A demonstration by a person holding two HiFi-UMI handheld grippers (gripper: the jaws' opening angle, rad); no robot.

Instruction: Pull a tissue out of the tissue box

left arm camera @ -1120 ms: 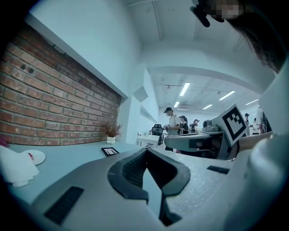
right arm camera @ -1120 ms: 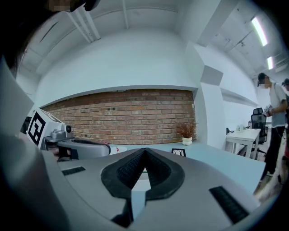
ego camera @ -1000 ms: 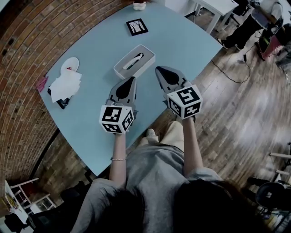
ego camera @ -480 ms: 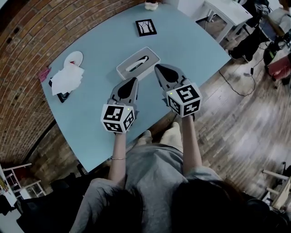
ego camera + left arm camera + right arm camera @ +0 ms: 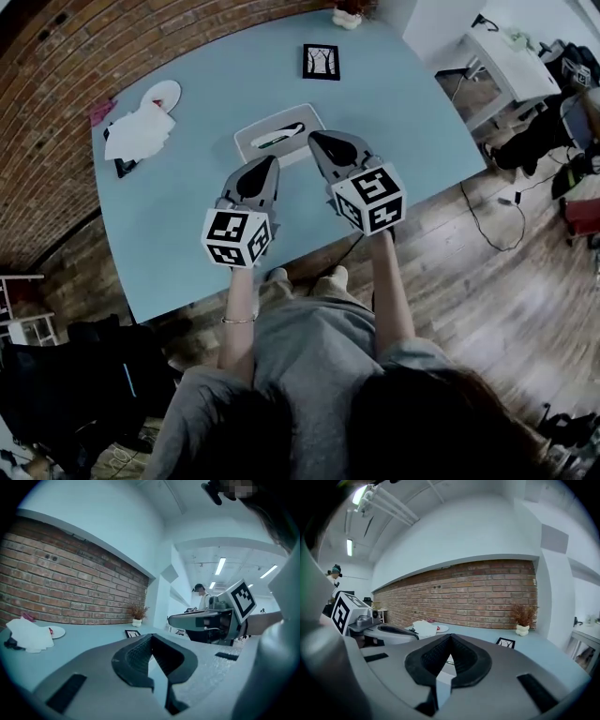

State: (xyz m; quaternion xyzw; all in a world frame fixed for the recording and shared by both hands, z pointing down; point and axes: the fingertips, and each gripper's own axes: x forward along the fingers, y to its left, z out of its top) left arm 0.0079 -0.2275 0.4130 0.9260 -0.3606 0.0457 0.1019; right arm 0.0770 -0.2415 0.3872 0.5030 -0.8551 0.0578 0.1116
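The tissue box is a pale grey oblong with a dark slot in its top, lying on the light blue table. No tissue stands out of the slot. My left gripper hovers just short of the box's near side, jaws together and empty. My right gripper sits at the box's right end, also shut with nothing in it. The left gripper view shows shut jaws with the right gripper beside them. The right gripper view shows shut jaws too.
A pile of white tissues, a white plate and a dark object lie at the table's far left. A black-framed picture and a small plant pot stand beyond the box. A brick wall runs behind.
Both grippers have edged a little nearer the tissue box, the right one now at its end. The head view has swung, so the table sits differently in frame.
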